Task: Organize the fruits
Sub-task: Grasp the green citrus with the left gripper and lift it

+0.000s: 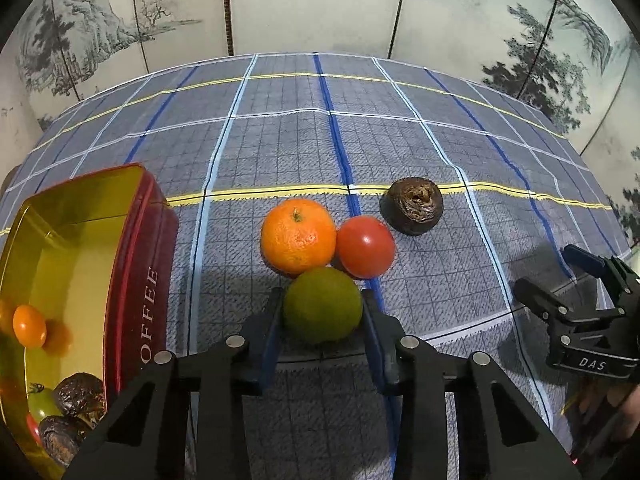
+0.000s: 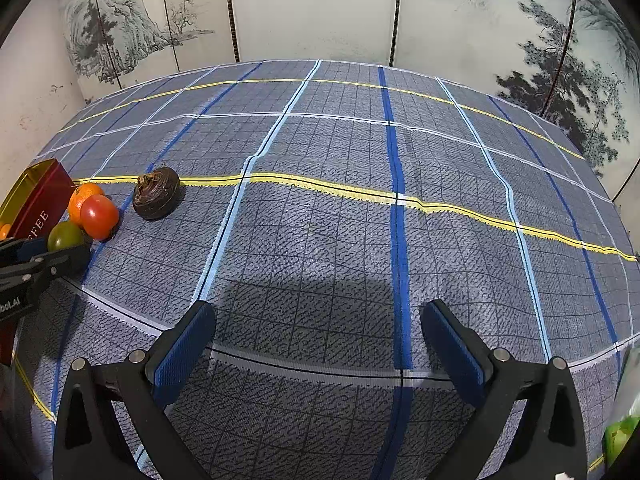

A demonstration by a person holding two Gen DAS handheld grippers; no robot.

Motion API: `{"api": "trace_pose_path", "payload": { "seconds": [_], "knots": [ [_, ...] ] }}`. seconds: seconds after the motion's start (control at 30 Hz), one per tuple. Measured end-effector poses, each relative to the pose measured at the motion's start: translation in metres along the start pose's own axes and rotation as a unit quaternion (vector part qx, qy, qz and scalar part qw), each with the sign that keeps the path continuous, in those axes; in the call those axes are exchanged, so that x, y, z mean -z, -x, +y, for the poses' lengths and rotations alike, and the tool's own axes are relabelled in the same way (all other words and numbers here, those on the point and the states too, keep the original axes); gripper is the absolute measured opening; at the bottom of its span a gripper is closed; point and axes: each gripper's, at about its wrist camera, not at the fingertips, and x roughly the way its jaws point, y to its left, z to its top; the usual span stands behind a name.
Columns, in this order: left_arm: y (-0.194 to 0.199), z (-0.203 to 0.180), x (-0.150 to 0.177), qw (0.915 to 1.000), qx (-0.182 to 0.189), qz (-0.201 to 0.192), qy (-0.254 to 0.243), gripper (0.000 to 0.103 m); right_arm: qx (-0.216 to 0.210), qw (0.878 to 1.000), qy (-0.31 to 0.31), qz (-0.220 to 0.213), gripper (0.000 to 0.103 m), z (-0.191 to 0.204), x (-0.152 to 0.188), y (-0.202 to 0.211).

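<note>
green and round, the lime is sitting on the checked cloth between the left gripper pads, which are squeezing it, probably for the coffee tin, while the right gripper is waiting wide open and empty.

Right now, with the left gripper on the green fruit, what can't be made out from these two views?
- Tin contents: left wrist view, cut by the frame edge and the left gripper; no full count.
- Green fruit underside: hidden by its own bulk, so lift-off is unclear.
- Green object: right wrist view, blurred at the edge, unidentifiable.
- Right gripper holder's hand: mostly cut off.
</note>
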Motion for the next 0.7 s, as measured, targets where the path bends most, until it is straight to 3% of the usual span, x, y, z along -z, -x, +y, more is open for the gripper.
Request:
{"api": "trace_pose_path", "payload": {
  "seconds": [0.3,0.7],
  "knots": [
    [0.008,0.005,0.002,1.0000,0.003,0.000,0.008,0.036,0.000,1.000,0.000,0.000,0.103,0.000,0.000,0.000],
    [0.065,0.024,0.002,0.9989,0.009,-0.042,0.019,0.036,0.000,1.000,0.000,0.000,0.103,0.000,0.000,0.000]
  ]
}}
